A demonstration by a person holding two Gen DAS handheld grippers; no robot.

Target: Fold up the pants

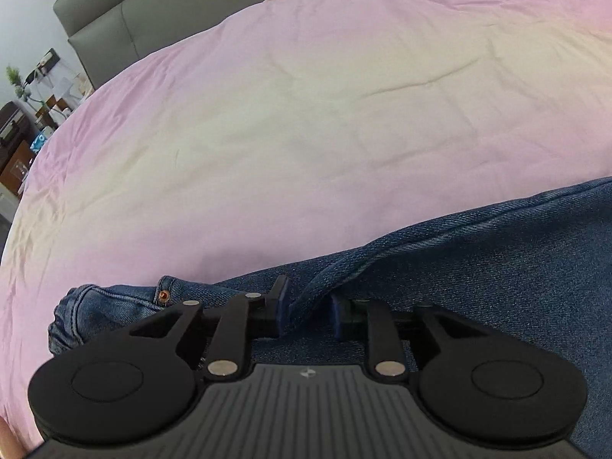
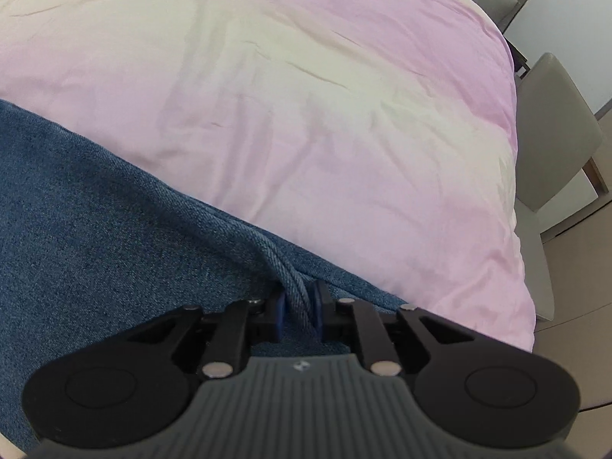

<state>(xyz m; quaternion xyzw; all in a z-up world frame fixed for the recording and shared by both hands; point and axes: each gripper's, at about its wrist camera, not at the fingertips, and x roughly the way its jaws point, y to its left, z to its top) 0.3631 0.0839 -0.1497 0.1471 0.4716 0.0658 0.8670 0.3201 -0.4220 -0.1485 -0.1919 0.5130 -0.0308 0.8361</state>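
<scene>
Blue denim jeans (image 1: 497,260) lie on a pink bedsheet (image 1: 267,114). In the left wrist view my left gripper (image 1: 308,311) is closed on a raised fold of the jeans near the waistband, where a copper rivet (image 1: 163,295) shows. In the right wrist view the jeans (image 2: 95,210) fill the lower left, and my right gripper (image 2: 300,306) is shut on a thick seam fold of the jeans that stands up between the pads. The pink sheet (image 2: 344,114) stretches beyond.
A grey padded headboard (image 1: 114,19) stands at the far edge of the bed. A cluttered side table with a plant (image 1: 23,95) is at the left. Grey chairs (image 2: 550,134) stand beside the bed's right edge, over a pale floor.
</scene>
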